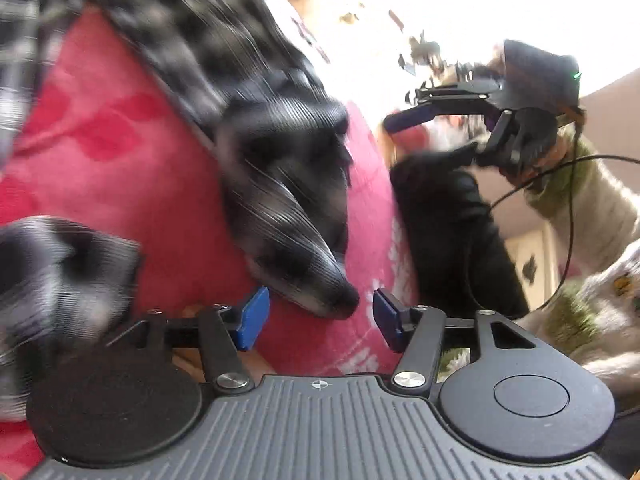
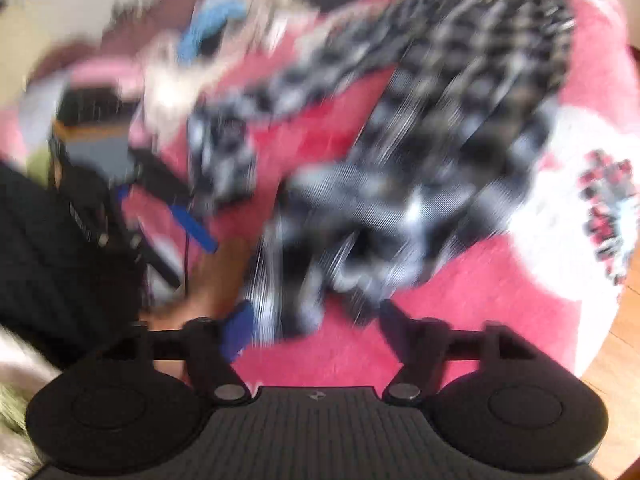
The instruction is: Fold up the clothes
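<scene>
a pink and red patterned blanket point(image 1: 120, 128) is spread over the surface and fills most of both views; in the right wrist view the same blanket point(image 2: 460, 320) is seen with a white printed patch at its right side and a strip of wooden floor point(image 2: 612, 368) beyond its edge.

a black and white checked fabric garment point(image 1: 208, 64) is laid across the blanket. in the left wrist view it runs from the upper left down to a tapered end that lies just ahead of the left gripper point(image 1: 320, 314), between the lines of its two blue-padded fingers point(image 1: 252, 318) but not pressed by them. the jaws are seen standing apart, released, with nothing gripped.

in the right wrist view the garment point(image 2: 460, 112) is heavily blurred; its lower bunched edge lies just ahead of the right gripper point(image 2: 312, 324). the jaws are seen parted wide; the left blue pad point(image 2: 238, 332) lies against or just beside the cloth edge, and contact cannot be told through the blur. no clamped hold is shown.

a heap of mixed clothes point(image 2: 192, 52) is seen at the upper left, well apart from the garment.

the right gripper point(image 1: 436, 132) is also visible in the left wrist view, held by a person's hand point(image 1: 560, 148) above the blanket's right edge.
</scene>
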`<state>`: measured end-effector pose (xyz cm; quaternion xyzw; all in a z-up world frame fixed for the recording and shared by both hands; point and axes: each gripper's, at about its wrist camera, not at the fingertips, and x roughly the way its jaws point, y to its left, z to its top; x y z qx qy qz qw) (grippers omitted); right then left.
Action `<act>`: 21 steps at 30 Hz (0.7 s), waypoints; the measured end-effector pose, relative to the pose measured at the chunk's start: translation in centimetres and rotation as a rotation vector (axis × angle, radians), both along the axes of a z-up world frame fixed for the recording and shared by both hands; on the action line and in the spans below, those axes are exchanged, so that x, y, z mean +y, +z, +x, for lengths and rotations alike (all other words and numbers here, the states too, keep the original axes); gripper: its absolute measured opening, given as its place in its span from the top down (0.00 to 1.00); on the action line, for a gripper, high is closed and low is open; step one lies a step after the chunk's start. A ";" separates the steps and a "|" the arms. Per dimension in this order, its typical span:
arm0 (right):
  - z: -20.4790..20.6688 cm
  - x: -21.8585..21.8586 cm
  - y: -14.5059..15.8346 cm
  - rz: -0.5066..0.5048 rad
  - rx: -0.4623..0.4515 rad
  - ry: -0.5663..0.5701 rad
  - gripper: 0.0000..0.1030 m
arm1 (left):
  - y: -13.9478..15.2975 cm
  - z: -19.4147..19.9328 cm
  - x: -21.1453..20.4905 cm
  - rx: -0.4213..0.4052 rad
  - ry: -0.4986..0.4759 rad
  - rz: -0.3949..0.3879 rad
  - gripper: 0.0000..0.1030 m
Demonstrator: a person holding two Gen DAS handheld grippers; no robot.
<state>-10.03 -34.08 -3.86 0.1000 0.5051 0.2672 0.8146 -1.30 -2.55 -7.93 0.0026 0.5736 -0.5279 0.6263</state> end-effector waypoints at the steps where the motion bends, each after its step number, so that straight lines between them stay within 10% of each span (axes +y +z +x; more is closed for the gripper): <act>1: 0.6 -1.2 0.3 0.029 -0.018 -0.059 0.24 | 0.0 0.6 0.1 -0.007 0.032 0.002 0.44; 9: 7.6 -7.3 -1.0 0.017 -0.120 -0.521 0.31 | -1.1 4.4 -2.9 -0.061 0.265 0.049 0.44; 15: 11.6 -3.6 -3.2 -0.213 -0.165 -0.444 0.49 | -1.3 4.4 -6.2 -0.234 0.277 0.102 0.44; 21: 11.0 -4.1 -6.2 -0.333 -0.114 -0.471 0.76 | -1.6 2.0 -7.9 -0.230 0.198 0.094 0.44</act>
